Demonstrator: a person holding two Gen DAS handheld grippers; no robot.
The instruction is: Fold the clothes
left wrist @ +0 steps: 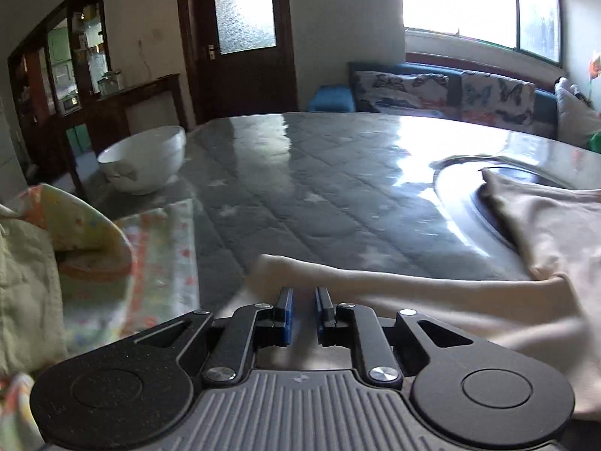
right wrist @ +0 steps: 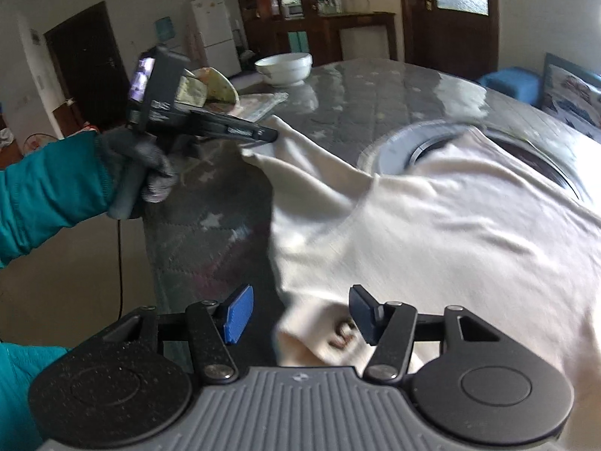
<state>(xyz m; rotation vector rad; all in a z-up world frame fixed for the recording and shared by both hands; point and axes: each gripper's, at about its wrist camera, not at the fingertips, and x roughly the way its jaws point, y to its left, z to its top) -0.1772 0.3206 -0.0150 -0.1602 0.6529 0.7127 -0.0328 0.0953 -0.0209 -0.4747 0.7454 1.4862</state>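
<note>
A white bowl [left wrist: 144,161] stands at the left of the table [left wrist: 300,173], whose grey quilted cover shines under the light. Behind it, at the upper middle of the frame, is a dark wooden door [left wrist: 240,37] with a frosted pane. A bright window [left wrist: 473,3] fills the upper right, and below it runs a blue sofa [left wrist: 379,65] with butterfly-print cushions [left wrist: 405,88]. In the right wrist view a white fridge [right wrist: 214,34] stands at the upper left.

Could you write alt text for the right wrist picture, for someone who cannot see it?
A cream shirt lies spread on a quilted table, with the right tongs open over its near edge. A gloved hand holds the left tongs at a sleeve tip.
</note>
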